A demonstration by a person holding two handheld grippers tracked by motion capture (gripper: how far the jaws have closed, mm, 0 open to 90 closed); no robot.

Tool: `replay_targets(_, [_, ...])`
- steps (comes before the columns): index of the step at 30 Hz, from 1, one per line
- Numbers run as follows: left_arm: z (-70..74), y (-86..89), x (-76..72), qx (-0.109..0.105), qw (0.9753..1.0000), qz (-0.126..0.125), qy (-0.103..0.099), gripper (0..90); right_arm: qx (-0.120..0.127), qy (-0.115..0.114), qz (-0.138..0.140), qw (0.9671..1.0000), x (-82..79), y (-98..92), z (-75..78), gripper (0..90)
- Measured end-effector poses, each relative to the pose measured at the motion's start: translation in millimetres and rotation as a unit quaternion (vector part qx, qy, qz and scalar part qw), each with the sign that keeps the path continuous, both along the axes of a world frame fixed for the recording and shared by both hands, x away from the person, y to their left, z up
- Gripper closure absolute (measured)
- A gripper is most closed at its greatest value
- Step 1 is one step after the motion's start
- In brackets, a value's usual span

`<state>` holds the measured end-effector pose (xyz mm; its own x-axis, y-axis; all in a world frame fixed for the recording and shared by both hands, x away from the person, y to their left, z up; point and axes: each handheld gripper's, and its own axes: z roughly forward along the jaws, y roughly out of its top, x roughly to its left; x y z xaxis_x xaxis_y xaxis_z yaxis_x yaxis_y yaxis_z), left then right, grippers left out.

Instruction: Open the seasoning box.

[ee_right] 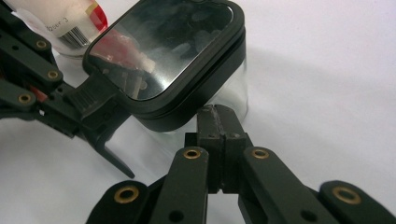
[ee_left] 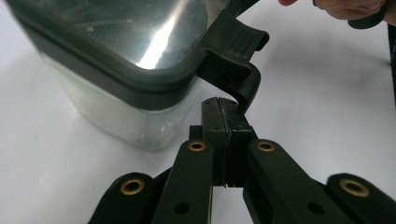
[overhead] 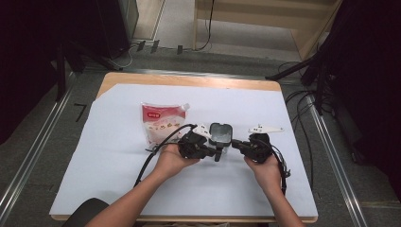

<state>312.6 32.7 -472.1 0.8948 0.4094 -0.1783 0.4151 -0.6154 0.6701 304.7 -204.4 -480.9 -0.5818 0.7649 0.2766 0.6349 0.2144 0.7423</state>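
A clear container with a dark glossy lid stands on the white sheet between both grippers. My left gripper is shut, and in the left gripper view its tips touch the lower end of the lid's black latch, which flares outward. The right gripper is shut too, and in its own view its tips rest against the container's side just under the lid rim. Nothing sits between either pair of jaws. The left gripper meets the latch at the left of the right gripper view.
A red and white spouted pouch lies flat just left of the container, its barcode end beside the lid. The white sheet covers most of the wooden table. Cables trail from both grippers.
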Motion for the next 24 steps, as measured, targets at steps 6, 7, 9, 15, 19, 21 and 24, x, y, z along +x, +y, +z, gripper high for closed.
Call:
replay_targets(6, [-1.1,-4.5,-3.3,-0.011,0.9999,-0.002,0.008,90.0,-0.001,-0.001,-0.001,1.0,4.8,4.7,-1.0,90.0])
replay_targets(7, [-1.4,-5.4,-3.9,-0.012,0.9999,-0.004,0.011,90.0,-0.003,-0.001,0.0,1.0,5.6,5.4,-1.2,90.0])
replay_targets(9, [-2.1,-7.6,-5.5,-0.015,0.9998,-0.002,0.012,90.0,-0.004,-0.003,0.001,1.0,8.3,8.3,-2.2,90.0])
replay_targets(15, [-2.2,-10.4,-7.1,-0.013,0.9998,-0.001,0.017,90.0,-0.004,0.001,0.001,1.0,12.7,14.1,-6.2,90.0])
replay_targets(19, [-0.2,-7.1,-5.8,-0.023,0.9993,-0.005,0.028,90.0,-0.001,-0.003,0.001,1.0,12.9,12.6,-6.0,90.0])
replay_targets(21, [2.2,-4.6,-5.4,-0.022,0.999,-0.011,0.036,90.0,-0.009,-0.004,-0.002,0.9999,11.6,10.9,-4.2,90.0])
replay_targets(24, [6.5,-0.7,-7.7,-0.023,0.9982,-0.025,0.05,88.6,0.005,-0.005,-0.008,0.9999,10.2,5.4,-0.9,90.0])
